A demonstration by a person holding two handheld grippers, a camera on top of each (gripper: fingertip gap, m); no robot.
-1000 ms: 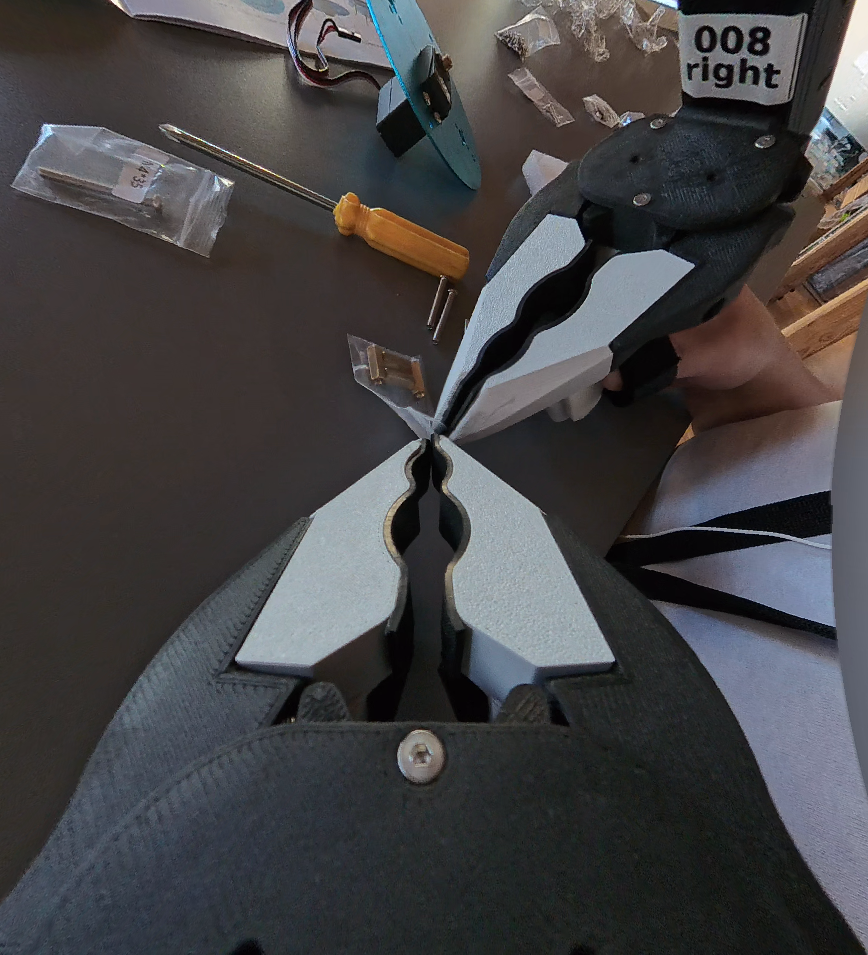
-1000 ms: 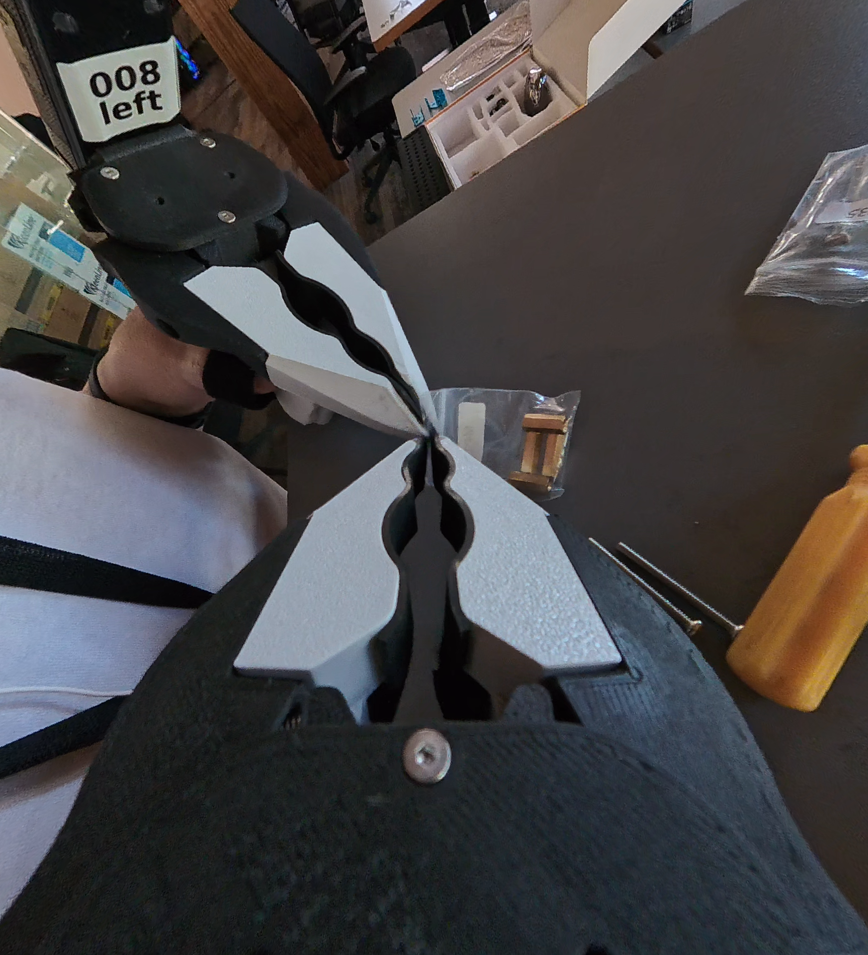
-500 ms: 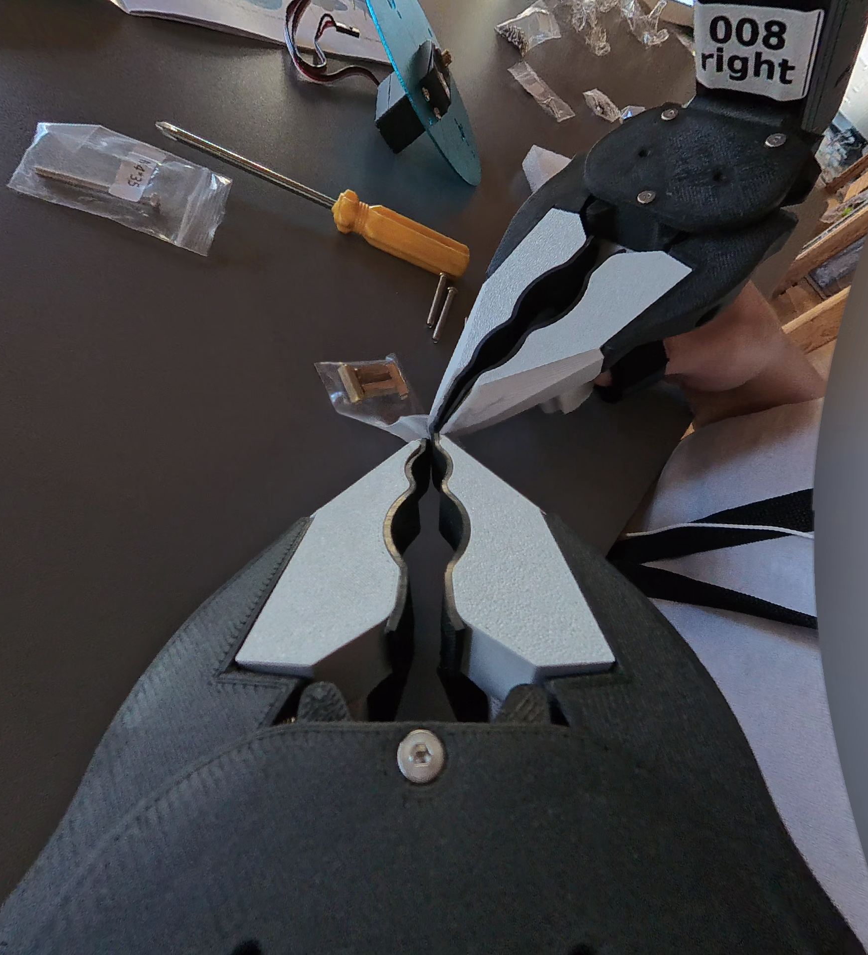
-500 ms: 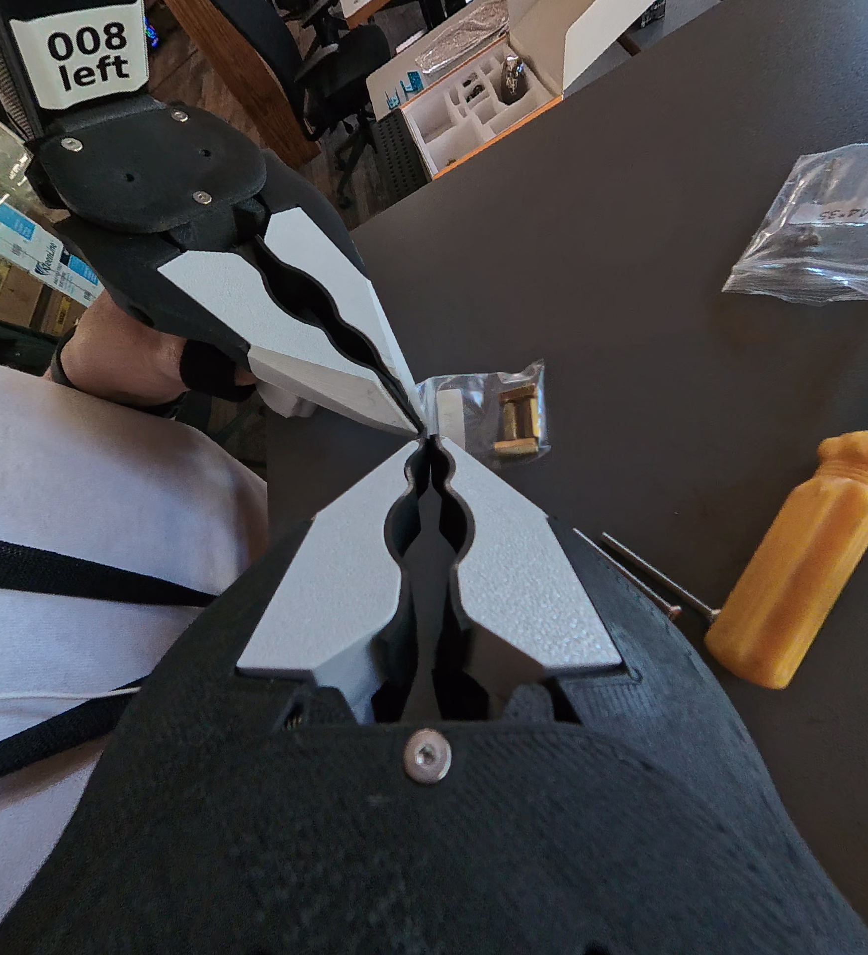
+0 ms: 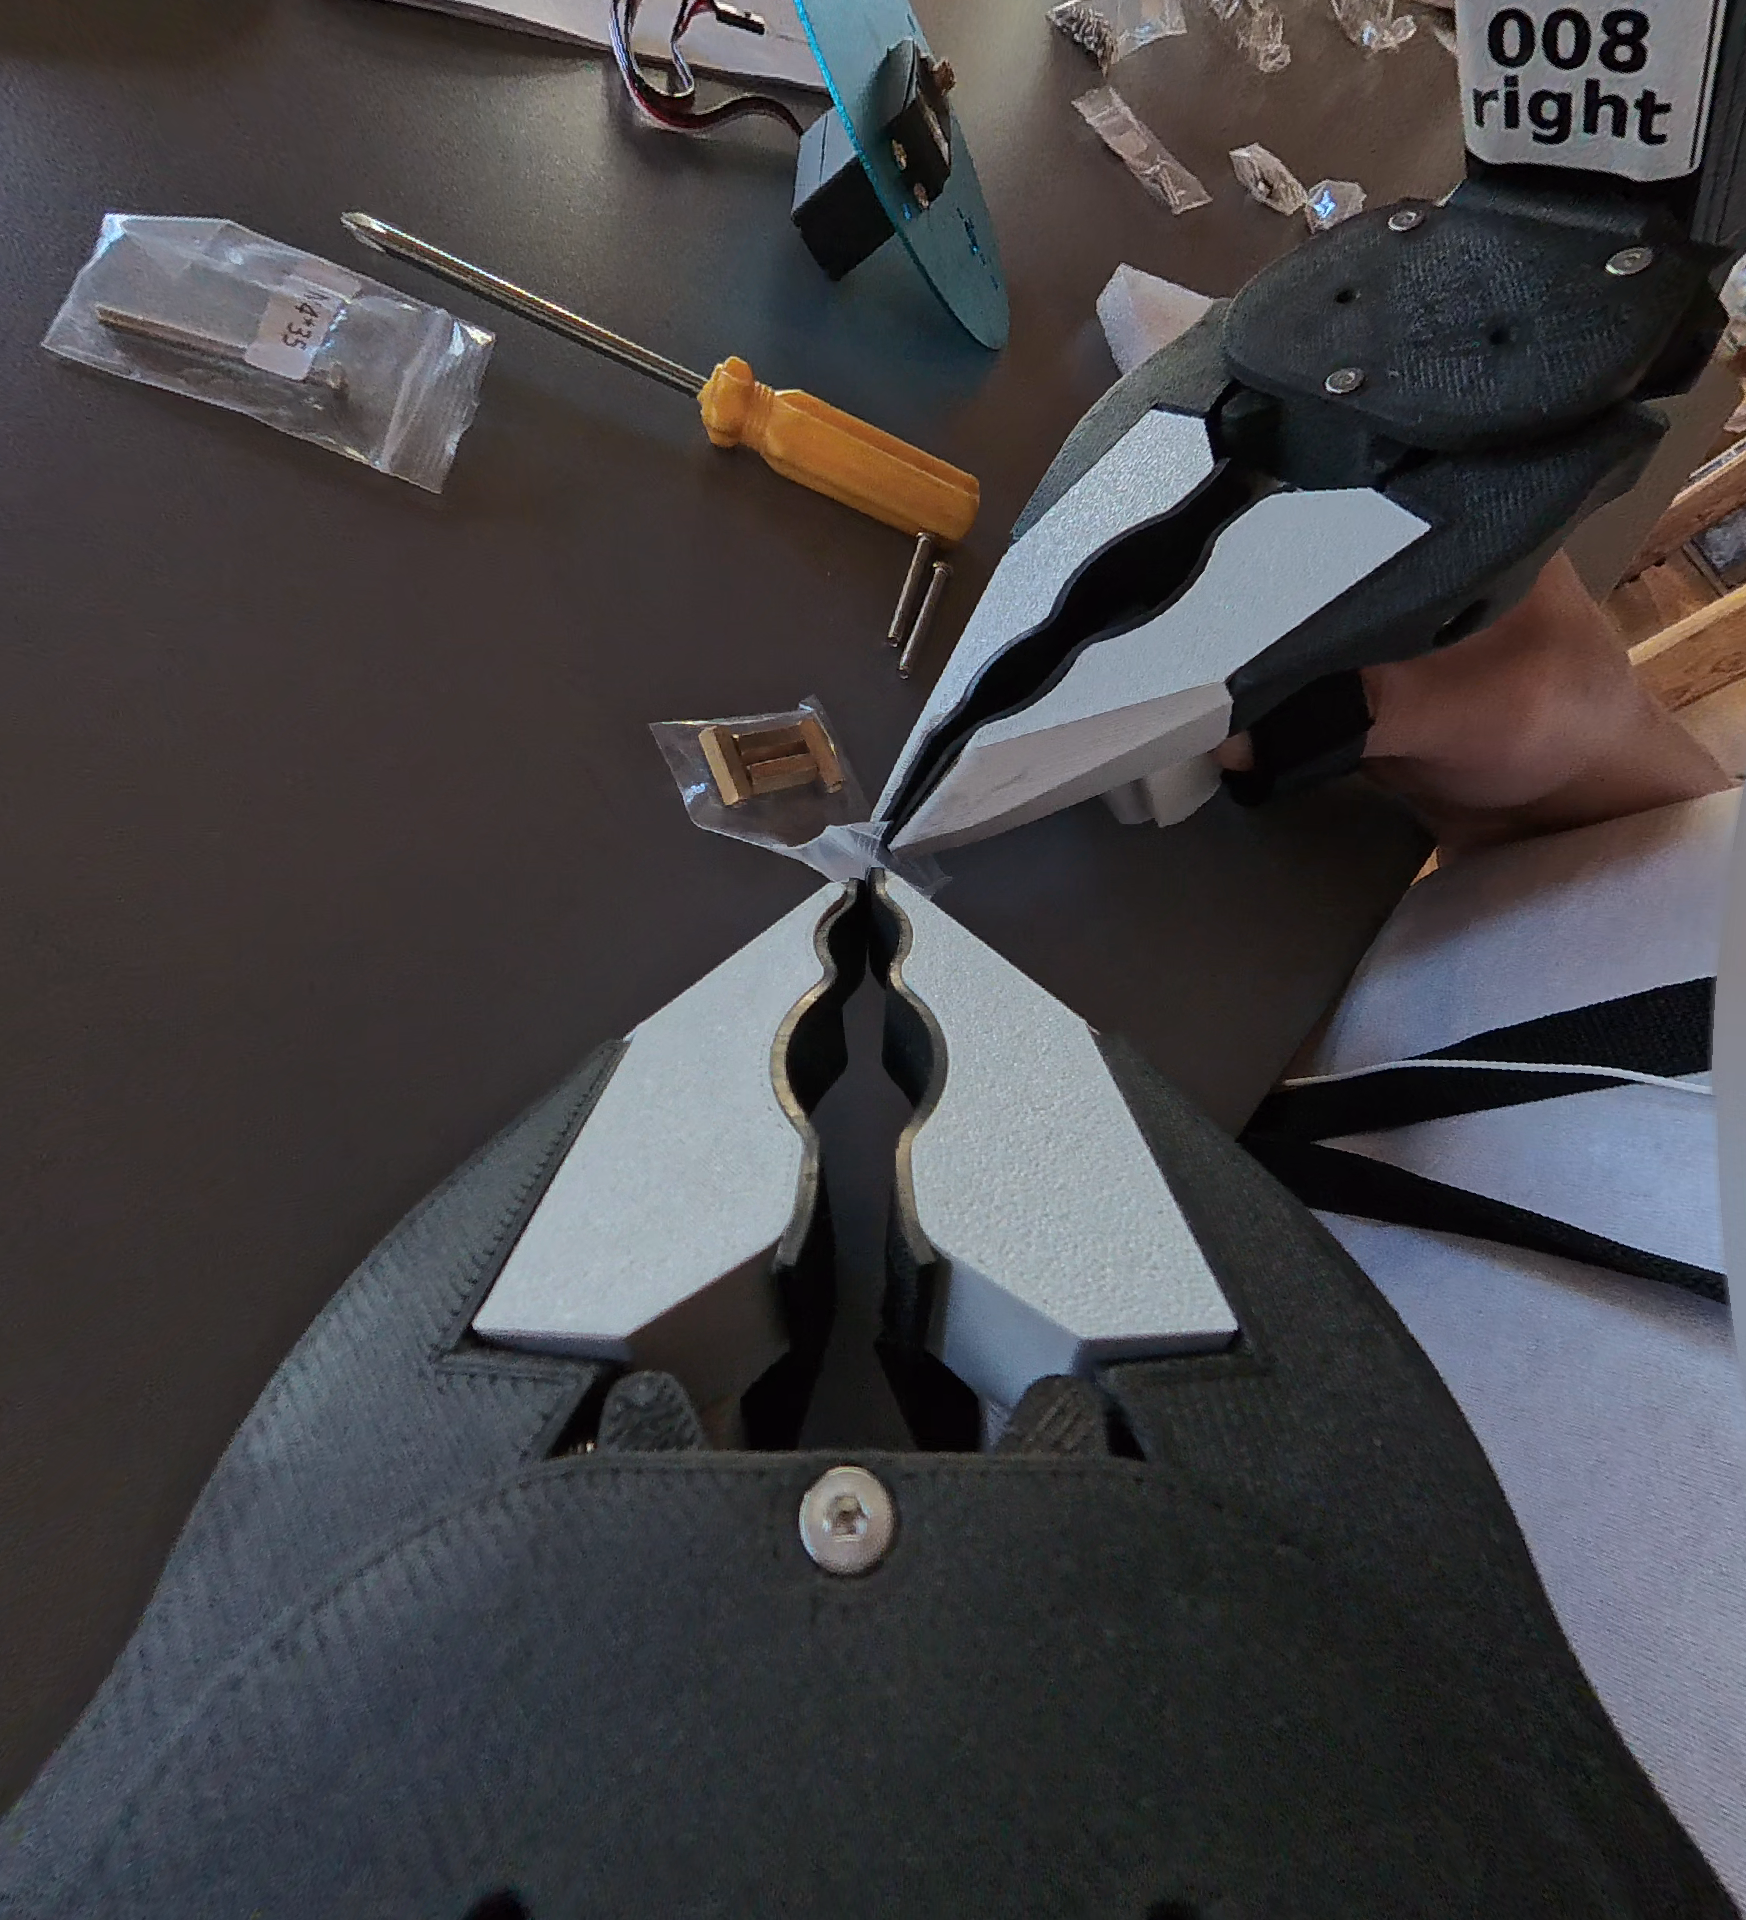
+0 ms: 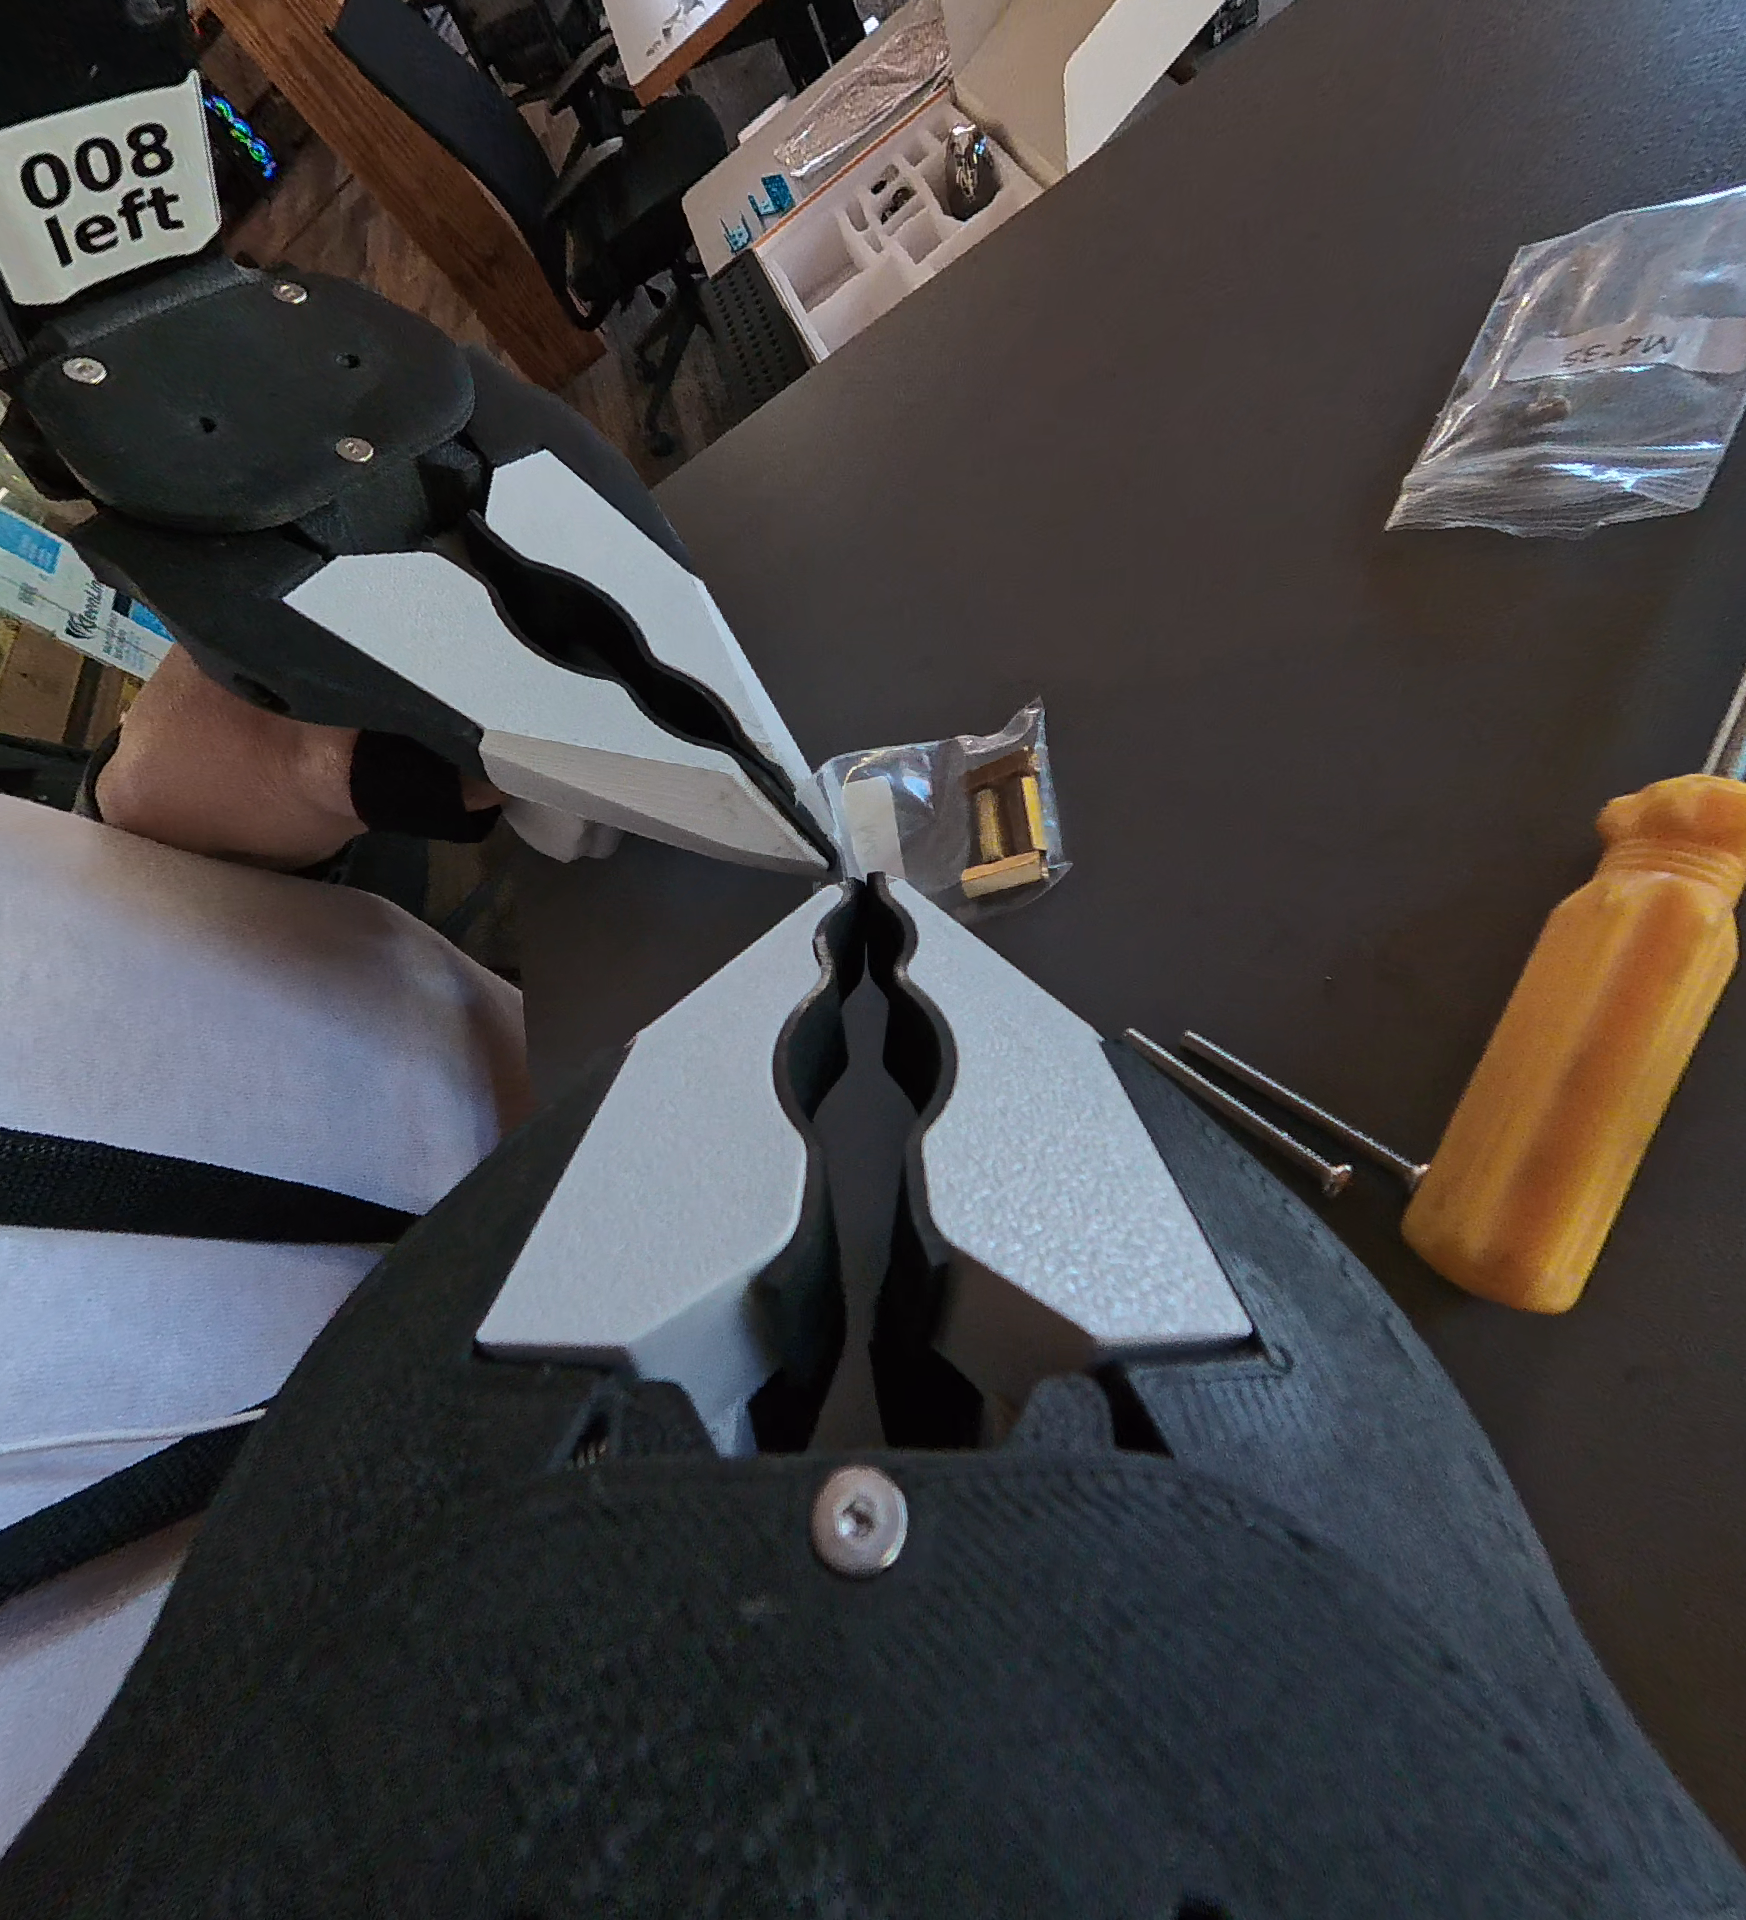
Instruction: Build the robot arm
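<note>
Two hand-held grippers meet tip to tip over a dark worktop (image 5: 225, 831), both pinching the same small clear bag (image 5: 765, 774) of brass-coloured fittings. The left gripper (image 5: 867, 883) has its jaws pressed together on the bag's near edge; the right gripper (image 5: 895, 831), coming in from the far right, has its jaws closed on that same crumpled strip of plastic just beside it. Held this way, at one end by two opposed grips, the bag hangs out to the far left of the tips with its contents slid away from the pinched edge, seemingly so the plastic there can be worked without the metal getting in the way. From the right wrist view the bag (image 6: 962, 821) juts out just beyond the two sets of tips, a white label showing inside it; whether it rests on the worktop or is lifted clear cannot be told.

Around them lies one orange-handled screwdriver (image 5: 838, 447), and two loose long screws (image 5: 916, 613) side by side just off its handle end. One larger clear bag (image 5: 271, 348) of long screws sits well apart at the far left. One teal disc (image 5: 910, 177) with a black block fixed to it and trailing wires stands at the far edge, and several torn scraps of clear plastic (image 5: 1139, 145) are scattered at the far right. A hand (image 5: 1513, 717) grips the right tool
</note>
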